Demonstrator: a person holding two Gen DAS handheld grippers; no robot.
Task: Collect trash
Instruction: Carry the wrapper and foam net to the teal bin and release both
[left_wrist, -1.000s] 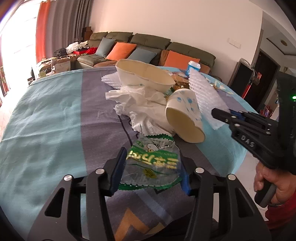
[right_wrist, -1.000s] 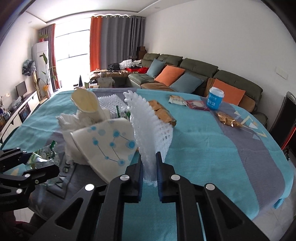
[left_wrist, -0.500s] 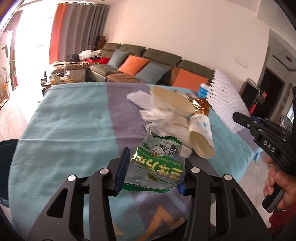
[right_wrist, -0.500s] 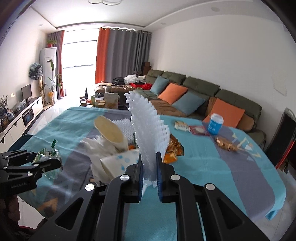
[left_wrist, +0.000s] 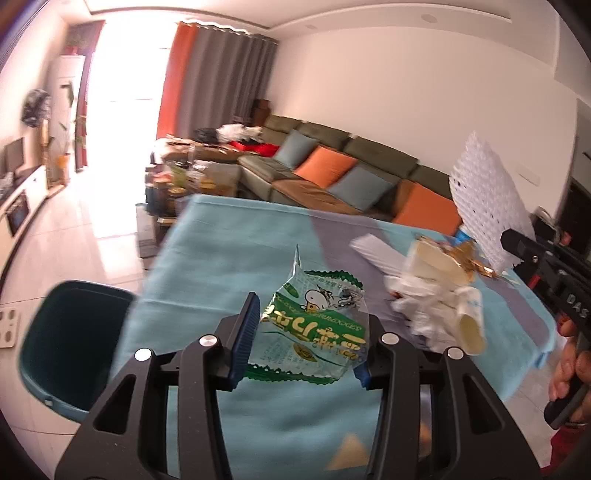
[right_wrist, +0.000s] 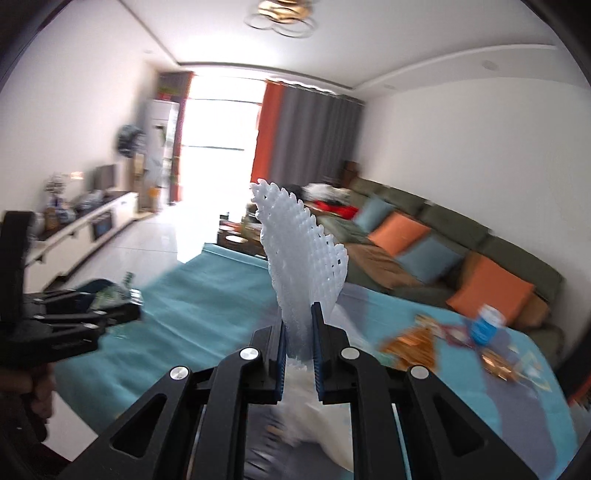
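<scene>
Two tools, one item each: left tool (left_wrist: 301, 345) pinches one wrapper (left_wrist: 317, 328), right tool (right_wrist: 299, 354) one foam net (right_wrist: 303, 266).

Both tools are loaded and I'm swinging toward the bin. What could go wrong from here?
1. The left tool pinches the green wrapper only by its edges; the thin film could slip out before reaching the bin.
2. The foam net stands tall above the right tool, held at its base only; it may flop or snag.
3. The cup and tissues lie close to the table edge; a swing could knock them off.
</scene>
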